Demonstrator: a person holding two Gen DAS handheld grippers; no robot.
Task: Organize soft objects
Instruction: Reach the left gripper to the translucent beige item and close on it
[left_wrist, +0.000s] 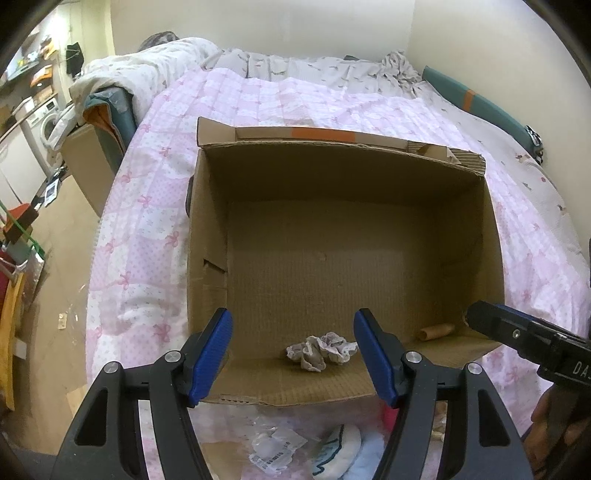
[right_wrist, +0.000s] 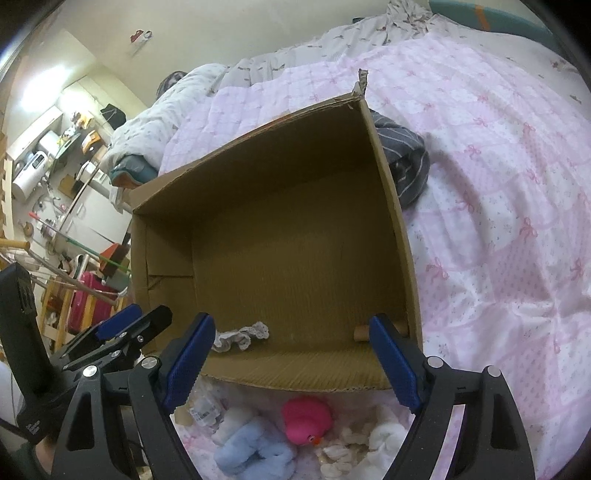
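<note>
An open cardboard box (left_wrist: 491, 236) (right_wrist: 391, 206) sits on the pink bed cover. Inside near its front wall lie a crumpled grey-white scrunchie (left_wrist: 321, 350) (right_wrist: 242, 334) and a small cardboard tube (left_wrist: 436, 331) (right_wrist: 360, 332). My left gripper (left_wrist: 293, 354) is open and empty above the box's front edge; it also shows in the right wrist view (right_wrist: 133, 325). My right gripper (right_wrist: 291, 360) is open and empty, also over the front edge. In front of the box lie a pink rubber duck (right_wrist: 306, 419), a light blue fluffy item (right_wrist: 251, 448), white soft items (right_wrist: 384, 439) and a white-teal plush (left_wrist: 338, 448).
A plastic-wrapped packet (left_wrist: 273, 448) lies before the box. A dark striped garment (right_wrist: 406, 162) lies right of the box. Rumpled bedding (left_wrist: 155, 70) is piled at the head of the bed. The floor and cluttered shelves (right_wrist: 48, 155) lie to the left.
</note>
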